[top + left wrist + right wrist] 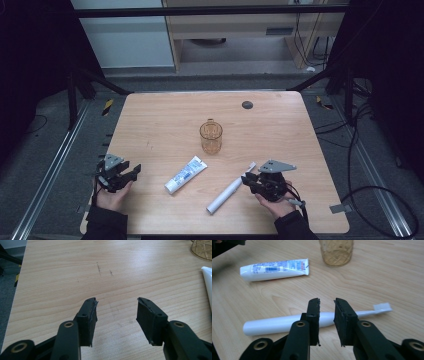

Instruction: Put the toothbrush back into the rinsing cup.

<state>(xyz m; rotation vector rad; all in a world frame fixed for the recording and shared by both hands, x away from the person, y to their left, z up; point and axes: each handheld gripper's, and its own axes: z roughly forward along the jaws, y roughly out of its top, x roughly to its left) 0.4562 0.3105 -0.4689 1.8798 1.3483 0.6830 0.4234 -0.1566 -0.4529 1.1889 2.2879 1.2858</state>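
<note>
Right gripper [326, 304]: jaws narrowed, hovering above toothbrush [287, 323], nothing pinched; left gripper [117, 305] spread, idle; toothpaste tube [185, 174] and cup [211, 136] untouched, all handling outstanding.

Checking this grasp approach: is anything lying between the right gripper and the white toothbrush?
Nothing visible does. The right gripper hangs just over the toothbrush handle, jaws narrowly apart, not gripping it. The toothpaste tube and amber glass lie farther off, beyond the brush.

One toothbrush [231, 190], one toothpaste tube [185, 174] and one amber glass mug [211, 136] lie on the wooden surface [280, 130] ahead of two grippers.
</note>
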